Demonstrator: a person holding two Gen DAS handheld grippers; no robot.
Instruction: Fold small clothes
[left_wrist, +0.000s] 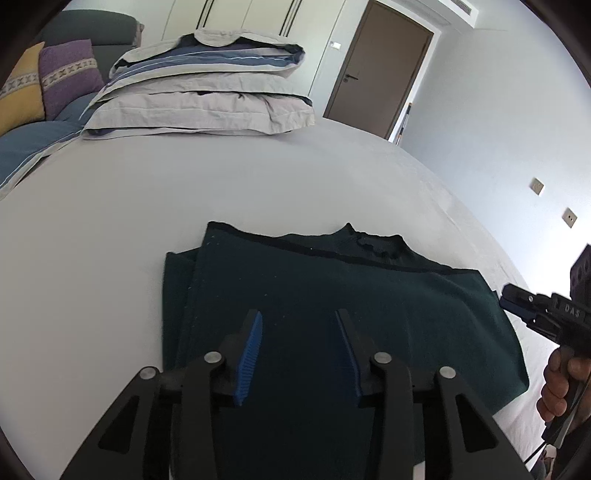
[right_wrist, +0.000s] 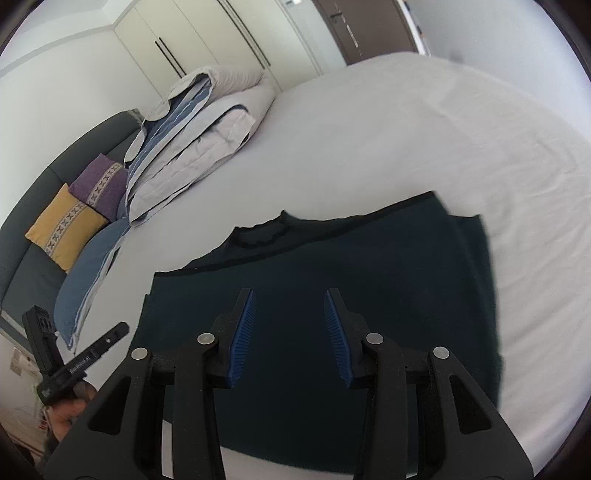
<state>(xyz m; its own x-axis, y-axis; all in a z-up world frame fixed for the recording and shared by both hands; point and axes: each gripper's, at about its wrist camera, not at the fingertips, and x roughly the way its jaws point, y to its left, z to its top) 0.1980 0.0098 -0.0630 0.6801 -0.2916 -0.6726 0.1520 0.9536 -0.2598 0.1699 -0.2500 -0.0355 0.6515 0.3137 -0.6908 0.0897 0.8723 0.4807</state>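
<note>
Both hand-held grippers, left (left_wrist: 299, 325) and right (right_wrist: 290, 302), spread wide, empty, above folded dark garment (left_wrist: 369, 302); stacked bedding (left_wrist: 207, 92) beyond.

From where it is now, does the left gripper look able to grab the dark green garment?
Probably yes: the left gripper hovers open right over the dark green garment on the bed, nothing between them.

You are holding your left gripper (left_wrist: 299, 321) with its blue-padded fingers (left_wrist: 251, 354) spread apart, gripping nothing. You are holding your right gripper (right_wrist: 290, 301) likewise parted and empty. Your right hand (left_wrist: 561, 384) is wrapping that gripper's handle at the right.
</note>
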